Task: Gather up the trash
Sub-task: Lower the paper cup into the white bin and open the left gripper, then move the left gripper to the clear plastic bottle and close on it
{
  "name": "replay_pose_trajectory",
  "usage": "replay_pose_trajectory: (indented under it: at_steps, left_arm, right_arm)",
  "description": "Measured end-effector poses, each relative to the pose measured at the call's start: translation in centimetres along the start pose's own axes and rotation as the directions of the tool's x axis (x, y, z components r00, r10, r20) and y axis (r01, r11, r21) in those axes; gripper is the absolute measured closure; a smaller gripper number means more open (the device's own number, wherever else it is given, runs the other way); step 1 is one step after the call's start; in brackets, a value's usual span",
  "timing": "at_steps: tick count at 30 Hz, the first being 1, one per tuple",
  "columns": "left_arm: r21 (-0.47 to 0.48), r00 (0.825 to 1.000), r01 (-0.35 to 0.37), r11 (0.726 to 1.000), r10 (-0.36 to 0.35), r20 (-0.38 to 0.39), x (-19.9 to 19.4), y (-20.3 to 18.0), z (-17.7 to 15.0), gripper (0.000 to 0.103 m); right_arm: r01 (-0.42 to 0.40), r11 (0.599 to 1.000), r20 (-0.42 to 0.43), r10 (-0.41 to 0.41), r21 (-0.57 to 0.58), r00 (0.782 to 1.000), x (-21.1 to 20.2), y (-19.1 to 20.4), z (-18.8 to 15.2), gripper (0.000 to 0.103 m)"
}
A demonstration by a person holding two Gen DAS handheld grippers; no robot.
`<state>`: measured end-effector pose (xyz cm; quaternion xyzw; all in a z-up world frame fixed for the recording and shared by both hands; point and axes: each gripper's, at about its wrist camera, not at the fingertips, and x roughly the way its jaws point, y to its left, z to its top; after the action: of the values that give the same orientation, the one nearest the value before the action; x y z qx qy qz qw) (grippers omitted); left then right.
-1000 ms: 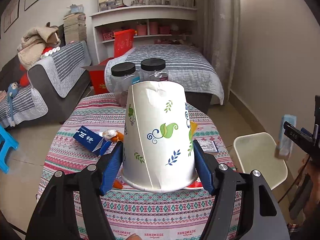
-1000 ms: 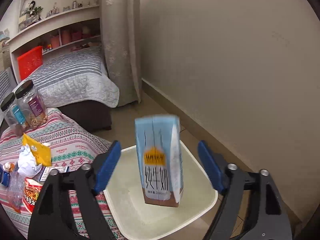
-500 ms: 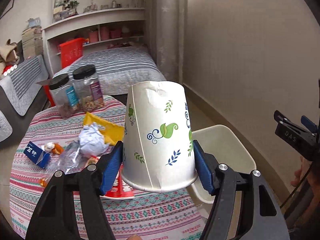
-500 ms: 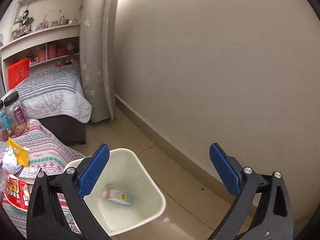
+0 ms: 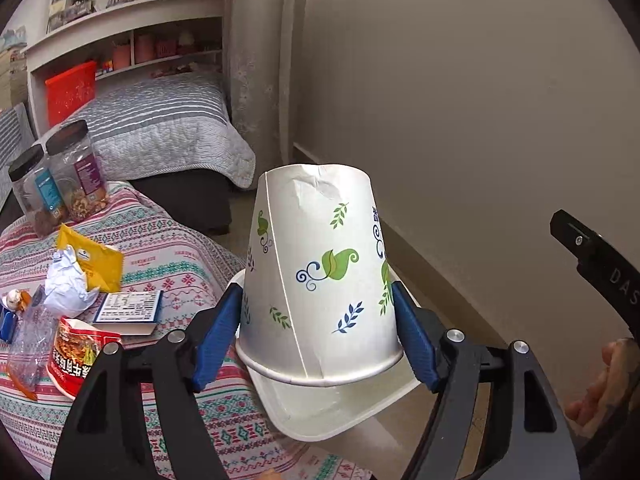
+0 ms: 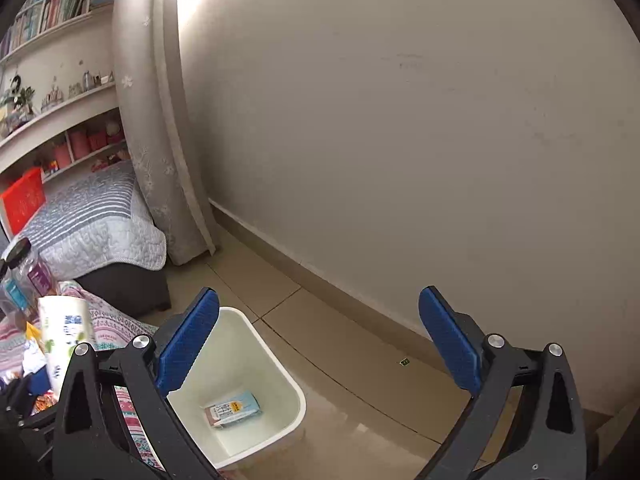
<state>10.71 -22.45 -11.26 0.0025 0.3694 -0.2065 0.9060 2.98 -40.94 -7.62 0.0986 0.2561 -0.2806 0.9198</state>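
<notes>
My left gripper [image 5: 318, 340] is shut on a white paper cup [image 5: 316, 276] with leaf prints, held upside down above the white trash bin [image 5: 320, 416]. The cup also shows in the right wrist view [image 6: 66, 336]. My right gripper [image 6: 320, 344] is open and empty, above and to the right of the bin [image 6: 288, 380]. A light blue carton [image 6: 234, 410] lies on the bin's floor. More trash lies on the table: a crumpled white paper [image 5: 68, 284], a yellow packet [image 5: 94, 258], a red snack tub [image 5: 78, 354] and a clear plastic bag [image 5: 30, 344].
The round table has a patterned cloth [image 5: 172, 252]. Two black-lidded jars [image 5: 76, 172] stand at its far edge, and a small printed box [image 5: 128, 312] lies near the trash. A bed [image 5: 160, 136], a curtain [image 6: 160, 120] and a wall [image 6: 400, 140] lie beyond. The bin stands on tiled floor [image 6: 360, 420].
My left gripper has carried the cup rightwards from over the table to over the bin. My right gripper let the blue carton drop into the bin, then lifted and turned right.
</notes>
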Motion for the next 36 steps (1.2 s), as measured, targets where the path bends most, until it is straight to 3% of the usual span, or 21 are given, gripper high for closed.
replay_pose_trajectory:
  at_steps: [6, 12, 18, 29, 36]
  left_arm:
    - [-0.004, 0.999, 0.005, 1.000, -0.005, -0.033, 0.2, -0.2, 0.0, 0.025]
    - [0.021, 0.996, -0.092, 0.996, 0.091, 0.021, -2.3, 2.0, -0.4, 0.021]
    - [-0.017, 0.984, -0.169, 0.985, 0.170, 0.056, -5.7, 6.1, -1.0, 0.017]
    - [-0.101, 0.943, -0.305, 0.947, 0.315, 0.104, -10.9, 12.9, -2.1, 0.015]
    - [-0.157, 0.921, -0.363, 0.918, 0.379, 0.089, -12.8, 16.6, -2.9, 0.015]
  right_arm:
    - [-0.003, 1.000, 0.004, 0.003, 0.008, 1.000, -0.4, 0.1, 0.2, 0.007]
    - [-0.028, 0.999, 0.012, 0.028, -0.036, 1.000, -1.2, 2.4, -0.2, 0.007]
    - [-0.086, 0.988, 0.023, 0.090, -0.125, 0.996, -2.9, 6.6, -1.3, 0.007]
    - [-0.180, 0.956, 0.059, 0.198, -0.230, 0.978, -6.6, 14.0, -3.2, 0.007]
    - [-0.234, 0.938, 0.040, 0.252, -0.256, 0.967, -7.8, 17.7, -4.1, 0.007]
